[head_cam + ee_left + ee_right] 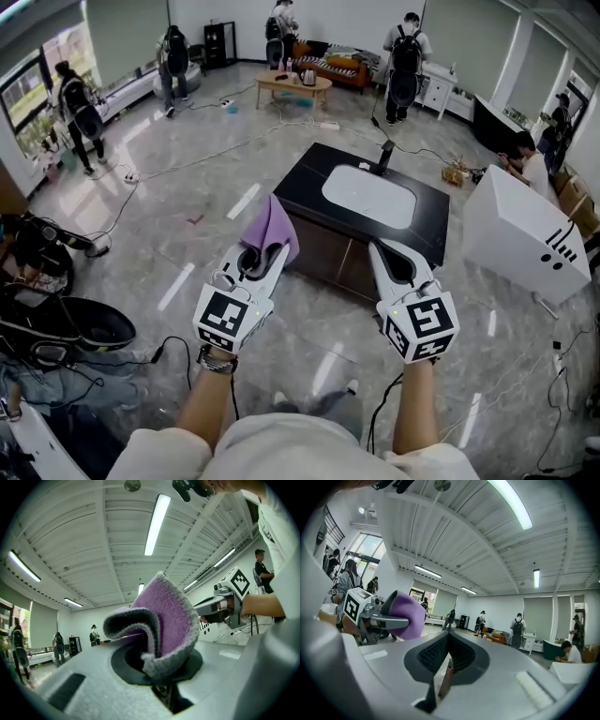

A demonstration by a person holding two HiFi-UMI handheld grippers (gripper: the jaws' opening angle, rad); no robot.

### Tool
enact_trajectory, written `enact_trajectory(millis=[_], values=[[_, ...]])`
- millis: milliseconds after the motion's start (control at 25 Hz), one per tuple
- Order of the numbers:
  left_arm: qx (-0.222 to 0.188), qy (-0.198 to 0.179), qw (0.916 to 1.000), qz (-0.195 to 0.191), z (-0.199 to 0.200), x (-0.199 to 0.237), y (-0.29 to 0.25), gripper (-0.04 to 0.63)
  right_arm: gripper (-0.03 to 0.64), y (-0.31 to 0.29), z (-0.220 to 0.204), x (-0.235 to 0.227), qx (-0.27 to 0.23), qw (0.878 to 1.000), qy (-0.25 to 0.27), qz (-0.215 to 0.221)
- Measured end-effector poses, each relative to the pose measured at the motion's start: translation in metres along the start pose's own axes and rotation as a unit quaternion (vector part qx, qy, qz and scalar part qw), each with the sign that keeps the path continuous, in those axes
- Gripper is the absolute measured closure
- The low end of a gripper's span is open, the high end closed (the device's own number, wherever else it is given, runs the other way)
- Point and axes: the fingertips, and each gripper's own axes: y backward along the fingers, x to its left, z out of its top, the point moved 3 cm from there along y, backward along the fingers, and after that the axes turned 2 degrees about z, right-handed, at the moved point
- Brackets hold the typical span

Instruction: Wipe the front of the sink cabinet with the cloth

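The sink cabinet [333, 253] stands ahead on the floor, with a black top, a white basin [368, 195] and a dark front panel. My left gripper [265, 249] is shut on a folded purple cloth [273, 228], held up in the air just left of the cabinet's front corner. In the left gripper view the cloth [165, 620] bulges up out of the jaws. My right gripper [383, 247] hovers before the cabinet's front right part, shut with nothing in it [449, 638]. Neither touches the cabinet.
A white box [523, 234] stands right of the cabinet. Cables trail over the glossy floor [216, 150]. Bags and gear [47, 309] lie at my left. Several people stand at the back near a low table [292, 84] and sofa.
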Motion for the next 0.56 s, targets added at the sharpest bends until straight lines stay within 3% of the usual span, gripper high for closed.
enact_trajectory(millis=[560], values=[[0.004,-0.004,0.9999,-0.009,-0.008,0.002,0.009,0.549,0.611,-0.007,-0.006,0.017,0.005,1.000,-0.003,0.004]])
